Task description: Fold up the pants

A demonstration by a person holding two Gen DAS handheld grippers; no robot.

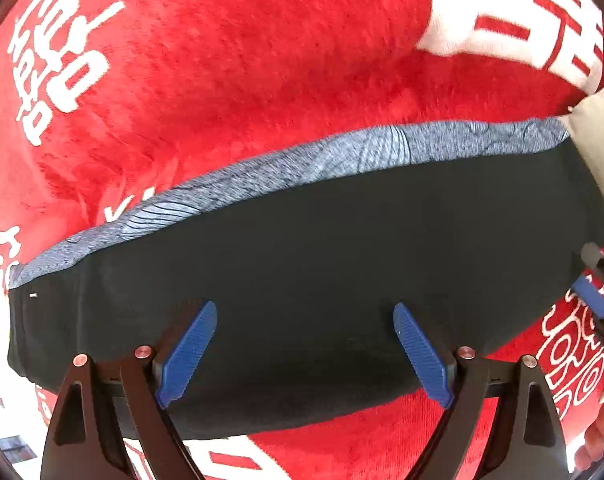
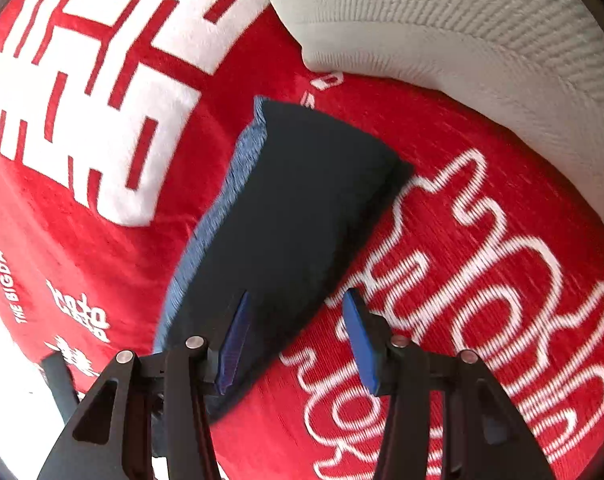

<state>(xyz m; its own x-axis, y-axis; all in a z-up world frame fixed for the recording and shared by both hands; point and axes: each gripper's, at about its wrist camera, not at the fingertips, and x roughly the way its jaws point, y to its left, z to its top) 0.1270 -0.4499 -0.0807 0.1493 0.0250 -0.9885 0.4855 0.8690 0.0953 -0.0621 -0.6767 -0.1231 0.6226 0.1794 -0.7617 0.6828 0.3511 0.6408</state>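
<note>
Already folded into a compact dark bundle, one pair of pants (image 1: 322, 264) lies on a red blanket (image 1: 261, 60) beside one grey pillow (image 2: 462, 20); two hand-held grippers, left (image 1: 306, 354) and right (image 2: 297, 344), hover spread apart, gripping nothing. Likely next: a final smoothing or withdrawal.

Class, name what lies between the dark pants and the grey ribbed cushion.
Only bare red blanket separates the pants from the cushion, shown in the right wrist view.

The right gripper (image 1: 596, 292) and beige cushion (image 1: 598, 128) are cut off.
</note>
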